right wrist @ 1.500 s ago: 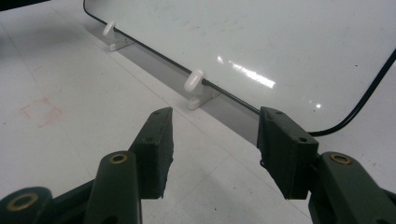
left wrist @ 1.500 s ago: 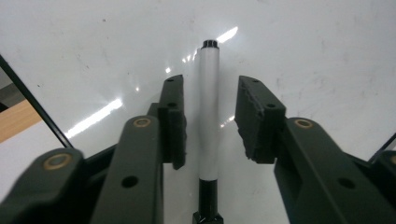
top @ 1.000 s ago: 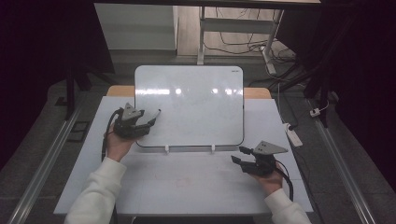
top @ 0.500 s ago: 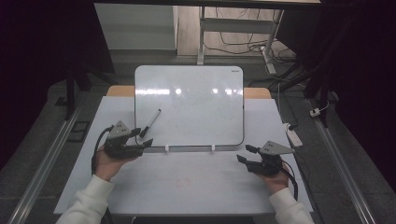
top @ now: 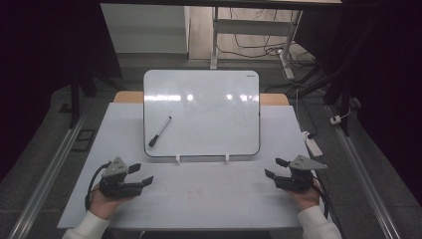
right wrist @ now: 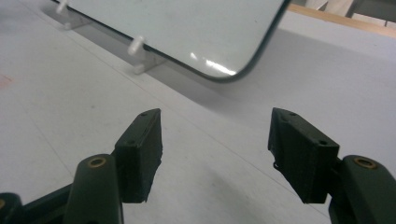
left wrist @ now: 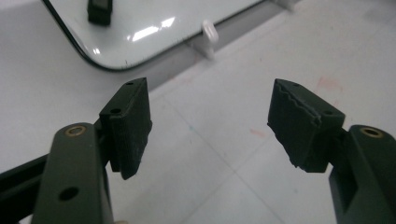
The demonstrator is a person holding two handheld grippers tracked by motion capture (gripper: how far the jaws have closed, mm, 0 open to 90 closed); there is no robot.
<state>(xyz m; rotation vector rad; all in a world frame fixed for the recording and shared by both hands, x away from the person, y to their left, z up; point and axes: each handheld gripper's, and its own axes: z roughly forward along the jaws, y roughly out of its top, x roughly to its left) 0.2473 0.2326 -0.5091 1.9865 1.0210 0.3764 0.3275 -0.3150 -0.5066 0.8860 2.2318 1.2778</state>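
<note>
Black marker [top: 159, 131] is lying loose on the whiteboard [top: 201, 112], toward its left side, well apart from both hands. Left hand-held gripper [top: 138, 176] and right hand-held gripper [top: 276, 168] are hovering over the desk [top: 209, 199], jaws just been opening wide, nothing between them. I'd say the left one is reaching back best by lining up across the barrel.
</note>
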